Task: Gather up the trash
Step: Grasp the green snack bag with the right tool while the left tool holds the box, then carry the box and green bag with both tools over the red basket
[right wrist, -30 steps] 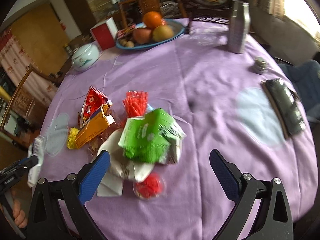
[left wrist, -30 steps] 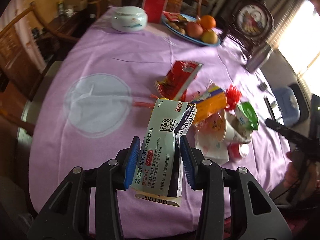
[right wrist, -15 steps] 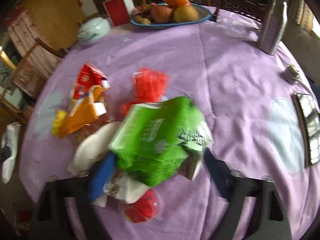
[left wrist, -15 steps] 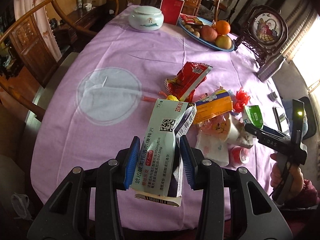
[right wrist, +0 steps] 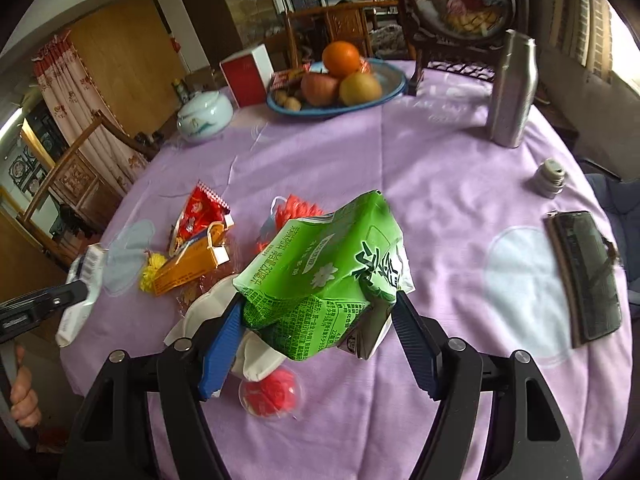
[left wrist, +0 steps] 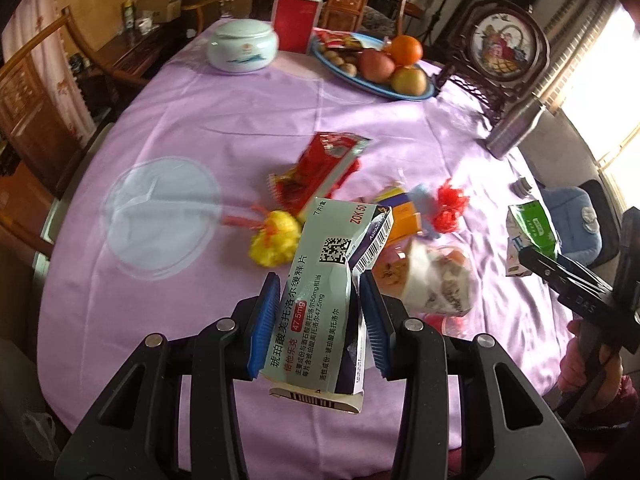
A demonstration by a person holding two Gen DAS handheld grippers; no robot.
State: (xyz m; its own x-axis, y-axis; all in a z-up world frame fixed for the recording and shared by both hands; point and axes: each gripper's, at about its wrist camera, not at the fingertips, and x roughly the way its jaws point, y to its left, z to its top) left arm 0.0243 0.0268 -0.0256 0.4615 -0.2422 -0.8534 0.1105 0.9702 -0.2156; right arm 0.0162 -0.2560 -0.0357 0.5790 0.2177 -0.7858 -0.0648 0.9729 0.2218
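Your left tool (left wrist: pixel 316 320) grips the pill box (left wrist: pixel 320 300). Your right tool (right wrist: pixel 316 340) is closing on the green carton (right wrist: pixel 324 272), lifted above the table (right wrist: pixel 440 200). Squeeze gently, keep both level, and carry them clear of the remaining litter.

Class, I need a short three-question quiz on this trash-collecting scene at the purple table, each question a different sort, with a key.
1. True or false: the left gripper holds a medicine box.
2. The carton between the right gripper's jaws is: A red, B green, C yellow?
3. Fill in: the orange sits in the fruit ____.

Key: 1 true; 2 B; 3 bowl.
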